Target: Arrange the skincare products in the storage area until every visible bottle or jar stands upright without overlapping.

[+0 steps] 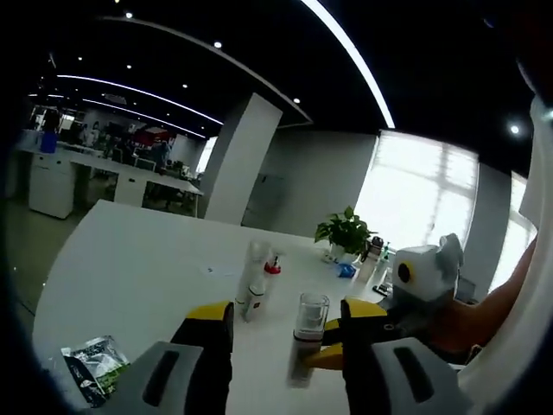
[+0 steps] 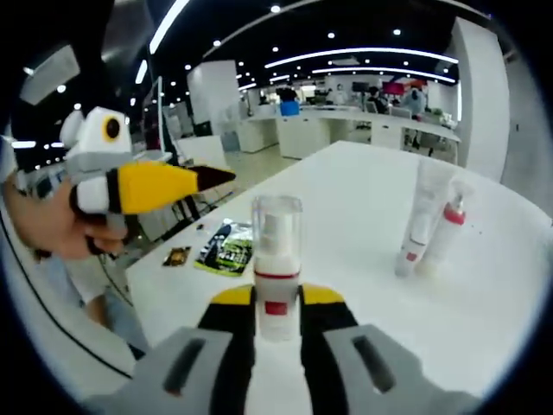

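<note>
step: right gripper [image 2: 278,304] clamped on pump bottle [image 2: 276,259], seemingly upright | left gripper [image 1: 285,324] agape, empty | next: stand bottle clear of tubes [image 2: 428,220] at 2 o'clock

Your right gripper [image 2: 276,316] has yellow-tipped black jaws on grey bodies. The pump bottle [image 2: 276,264] between them is white with a clear cap and red band. Two white tubes [image 2: 429,226] carry red accents. The sachet [image 2: 223,247] is green and black on the white table [image 2: 484,285].
</note>
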Available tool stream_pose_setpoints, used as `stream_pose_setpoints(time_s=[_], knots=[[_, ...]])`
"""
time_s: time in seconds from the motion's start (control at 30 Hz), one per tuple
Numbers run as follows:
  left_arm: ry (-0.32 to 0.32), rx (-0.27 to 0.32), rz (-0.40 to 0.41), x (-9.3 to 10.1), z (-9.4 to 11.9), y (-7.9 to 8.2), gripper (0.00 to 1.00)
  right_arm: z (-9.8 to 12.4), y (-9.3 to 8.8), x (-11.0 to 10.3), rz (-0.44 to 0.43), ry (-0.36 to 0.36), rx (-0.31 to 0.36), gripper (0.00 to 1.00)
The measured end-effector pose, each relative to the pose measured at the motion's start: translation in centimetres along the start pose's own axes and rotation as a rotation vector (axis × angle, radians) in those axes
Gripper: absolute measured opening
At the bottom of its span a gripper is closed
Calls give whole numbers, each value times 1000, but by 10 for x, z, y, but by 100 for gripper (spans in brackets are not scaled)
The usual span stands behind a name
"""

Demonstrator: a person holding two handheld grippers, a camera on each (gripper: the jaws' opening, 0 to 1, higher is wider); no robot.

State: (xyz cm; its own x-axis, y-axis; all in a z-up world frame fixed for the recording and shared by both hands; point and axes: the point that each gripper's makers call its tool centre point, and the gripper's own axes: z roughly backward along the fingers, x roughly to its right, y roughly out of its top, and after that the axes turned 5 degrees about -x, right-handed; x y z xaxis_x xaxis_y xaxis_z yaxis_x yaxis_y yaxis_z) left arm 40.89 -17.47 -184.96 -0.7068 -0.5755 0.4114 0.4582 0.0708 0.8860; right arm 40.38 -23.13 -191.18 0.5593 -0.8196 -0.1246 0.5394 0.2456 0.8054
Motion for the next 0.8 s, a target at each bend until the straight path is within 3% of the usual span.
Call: stream_pose_setpoints(time_s=[0.2,0.47,0.8], knots=[[22,40,38,-8,7,2,64,0,6,26,-28,-49,29,16],[53,48,73,-16,21,-6,70,-3,9,58,-77,-109,56,16],[72,40,106,-19,31,-15,76,-7,13,94,-62,-178,86,17]])
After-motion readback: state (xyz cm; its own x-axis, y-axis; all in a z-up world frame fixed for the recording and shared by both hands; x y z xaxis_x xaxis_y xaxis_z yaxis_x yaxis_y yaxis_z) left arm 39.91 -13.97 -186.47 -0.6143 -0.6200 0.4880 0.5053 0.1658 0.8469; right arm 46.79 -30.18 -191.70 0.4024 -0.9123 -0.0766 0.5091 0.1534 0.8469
